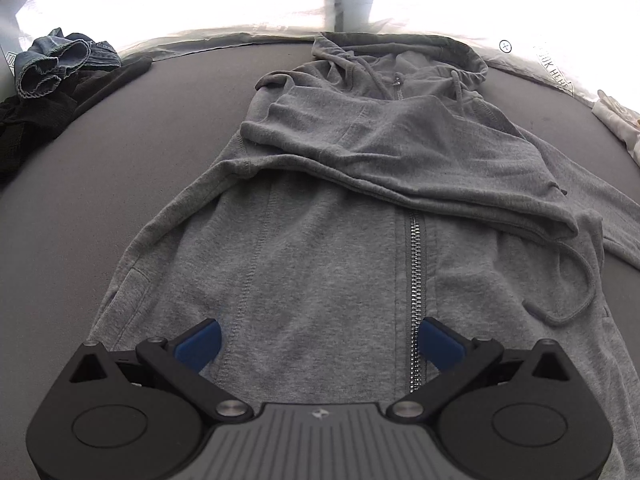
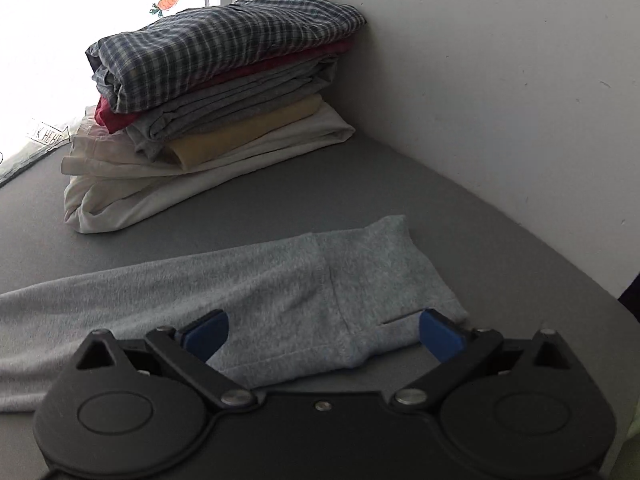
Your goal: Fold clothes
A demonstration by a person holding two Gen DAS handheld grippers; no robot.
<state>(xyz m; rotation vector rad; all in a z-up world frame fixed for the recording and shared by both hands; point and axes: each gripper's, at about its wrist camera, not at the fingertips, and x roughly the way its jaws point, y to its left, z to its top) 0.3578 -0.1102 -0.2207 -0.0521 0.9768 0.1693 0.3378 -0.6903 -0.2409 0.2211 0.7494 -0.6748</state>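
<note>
**Both grippers open over the grey hoodie**

In the left wrist view the left gripper [image 1: 320,340] sat low at the bottom of the frame, pointed forward along the garment, its blue fingers [image 1: 200,344] spread wide with nothing between them but the cloth beneath. The grey hoodie [image 1: 320,240] lay flat on the dark grey surface [image 1: 100,180], filling the middle of the frame, hood toward the top. Its zipper [image 1: 416,288] ran down to just inside the right-hand finger. One sleeve [image 1: 400,148] was folded across the chest, and a drawstring [image 1: 576,280] looped at the right. A crumpled heap of denim and dark clothes [image 1: 60,72] lay at the upper left.

In the right wrist view the right gripper [image 2: 324,332] was likewise held low and level at the bottom of the frame, fingers wide apart, straddling the cuff end of the hoodie's other sleeve [image 2: 280,296], which stretched in from the left edge. Whether the fingers touched the fabric could not be told. A stack of folded clothes [image 2: 216,112], a checked shirt [image 2: 216,44] on top, stood at the upper left against the white wall [image 2: 500,100].
</note>
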